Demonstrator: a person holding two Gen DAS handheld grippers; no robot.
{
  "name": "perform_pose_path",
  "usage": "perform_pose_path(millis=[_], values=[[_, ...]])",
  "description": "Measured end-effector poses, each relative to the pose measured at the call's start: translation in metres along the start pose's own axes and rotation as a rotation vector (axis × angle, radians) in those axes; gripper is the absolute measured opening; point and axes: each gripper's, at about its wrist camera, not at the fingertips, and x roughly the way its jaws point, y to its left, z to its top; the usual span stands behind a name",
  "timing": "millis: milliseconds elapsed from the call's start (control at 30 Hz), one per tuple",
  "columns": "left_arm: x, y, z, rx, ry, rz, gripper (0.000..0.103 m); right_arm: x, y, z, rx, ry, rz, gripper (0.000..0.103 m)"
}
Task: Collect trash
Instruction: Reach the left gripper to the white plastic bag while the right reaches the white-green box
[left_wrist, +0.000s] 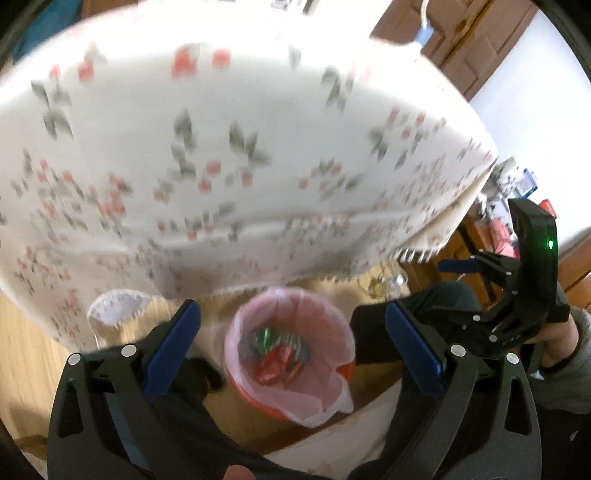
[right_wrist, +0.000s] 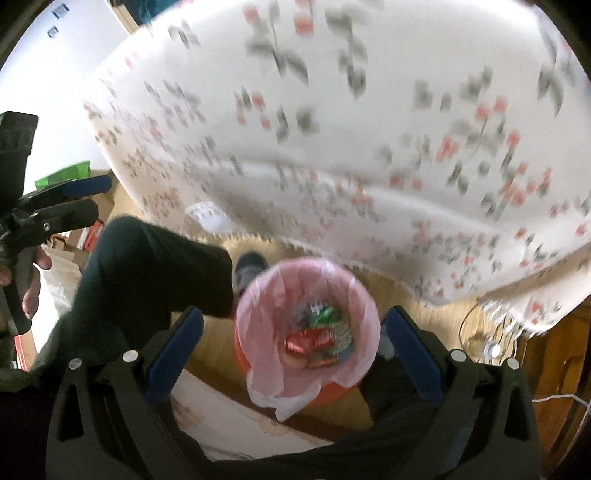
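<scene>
**A:** What did the left wrist view give you?

**B:** I saw my left gripper (left_wrist: 293, 349) low in the frame with its blue-padded fingers (left_wrist: 173, 345) spread wide apart and nothing between them. Between them, lower centre, stood the round trash bin (left_wrist: 258, 400), orange-red plastic, lined with a thin, translucent pink bag (left_wrist: 325, 391) folded over its rim. Inside lay crinkled wrappers (left_wrist: 275, 356), glossy red and green foil. At the right edge I could see my right gripper (left_wrist: 460, 267) from the side, black, with a green light on its body.

**A:** Any writing or brand?

**B:** None I could read; the frame was smeared with blur. Above the bin, the upper half was filled by a white tablecloth (left_wrist: 258, 129) printed with red flowers and grey-green leaves, with a fringed hem.

**A:** And the right wrist view?

**B:** My right gripper (right_wrist: 293, 349) was also gaping, blue pads held wide, empty. The bin (right_wrist: 325, 395) sat at lower centre, the pink liner (right_wrist: 258, 325) slack and wrinkled, one white-looking flap hanging over the near rim. The wrappers (right_wrist: 314, 343) lay at the bottom, shiny red and green pieces; their print was too blurred to read. At the left edge was the left gripper (right_wrist: 83, 199); its fingers stood slightly apart there. The same flowered cloth (right_wrist: 332, 110) covered the top, over a pale wooden floor (right_wrist: 399, 291).
</scene>
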Motion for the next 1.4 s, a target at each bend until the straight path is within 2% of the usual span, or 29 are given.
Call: perform_pose_path(millis=[233,500,967,1133,1400], values=[[-0.047,-0.008,0.041,0.032,-0.113,0.000,0.097,-0.058,0.008,0.033,-0.016,-0.142,-0.001,0.098],[-0.079,-0.005,0.087,0.066,-0.215,0.058,0.097,-0.103,0.013,0.074,-0.040,-0.272,-0.024,0.098],[-0.091,0.021,0.176,0.065,-0.322,0.152,0.097,-0.127,0.008,0.140,-0.055,-0.382,-0.053,0.098],[-0.087,0.035,0.208,0.044,-0.362,0.223,0.097,-0.125,0.002,0.167,-0.057,-0.405,-0.070,0.098],[-0.069,0.058,0.263,0.014,-0.386,0.289,0.097,-0.119,-0.005,0.218,-0.059,-0.437,-0.089,0.098]])
